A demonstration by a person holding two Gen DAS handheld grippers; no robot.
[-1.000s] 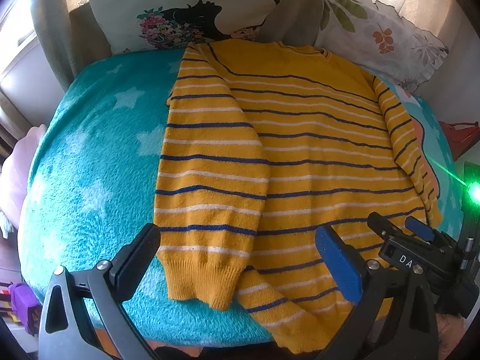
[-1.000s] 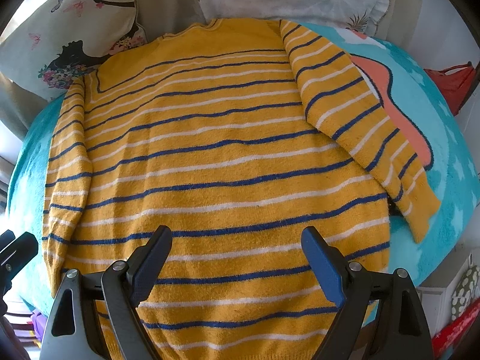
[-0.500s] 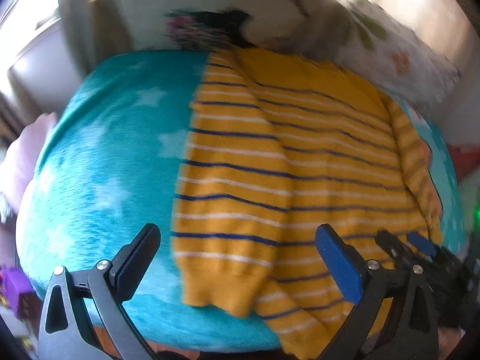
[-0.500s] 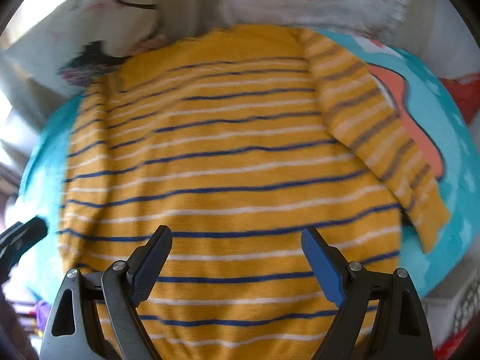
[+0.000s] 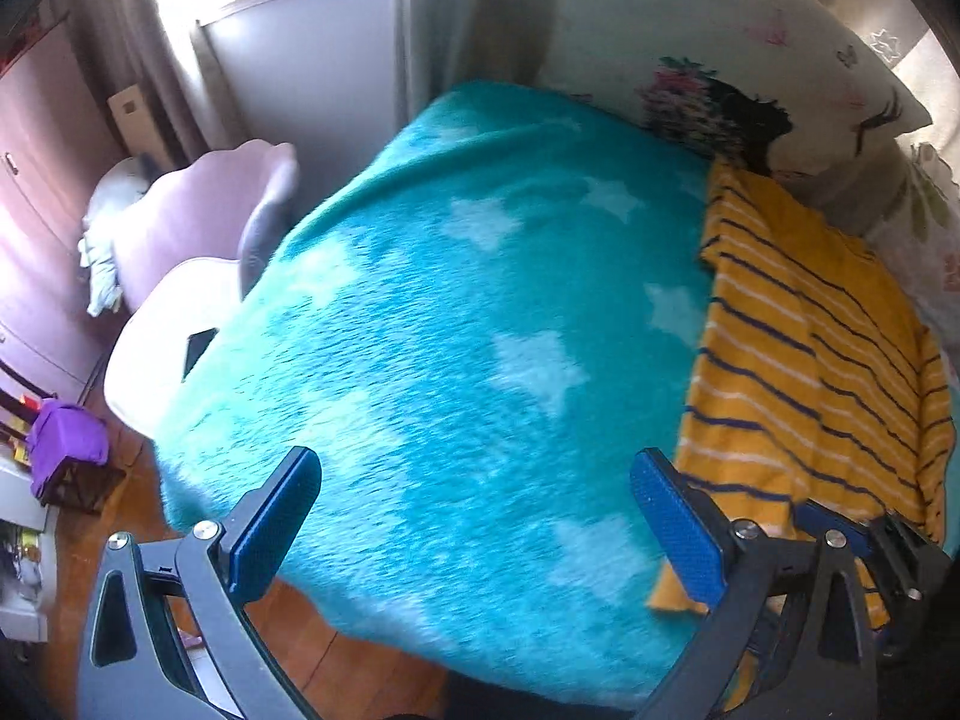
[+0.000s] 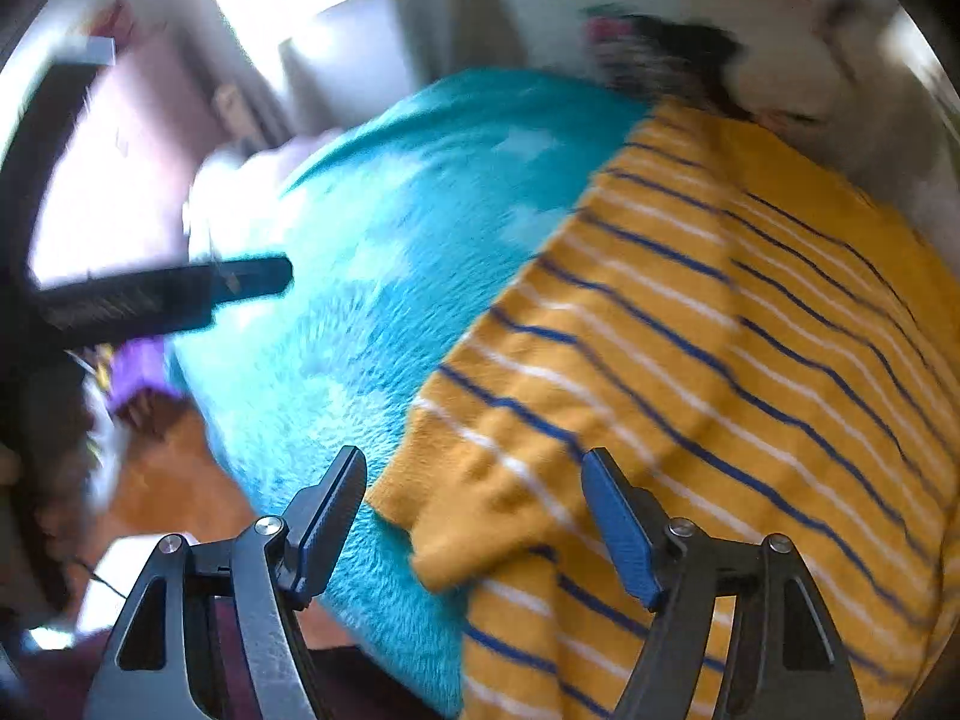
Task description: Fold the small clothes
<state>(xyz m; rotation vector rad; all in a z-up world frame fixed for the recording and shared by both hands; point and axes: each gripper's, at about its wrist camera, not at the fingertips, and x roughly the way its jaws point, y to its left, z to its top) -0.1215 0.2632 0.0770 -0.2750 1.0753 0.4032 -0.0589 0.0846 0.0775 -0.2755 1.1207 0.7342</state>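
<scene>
A yellow sweater [image 6: 750, 330] with blue and white stripes lies flat on a teal star blanket [image 5: 450, 330], one sleeve folded over its body. In the left wrist view the sweater [image 5: 810, 360] sits at the right edge. My left gripper [image 5: 474, 522] is open over bare blanket, left of the sweater. My right gripper [image 6: 474, 510] hovers over the folded sleeve's cuff [image 6: 480, 516]; its jaws are closing, the cuff shows between them, and the pads do not press on it. The left gripper [image 6: 168, 294] appears as a dark blurred bar at the left.
Printed pillows [image 5: 750, 60] stand behind the sweater at the bed's head. A lilac chair [image 5: 198, 228] stands beside the bed's left side, near the window wall. Wooden floor [image 5: 120, 510] and a purple box [image 5: 66, 438] lie below the blanket's near edge.
Both views have swung left, so the sweater now sits at the right and bare blanket fills the left wrist view. The right jaws stand narrower than before. The left jaws keep their width.
</scene>
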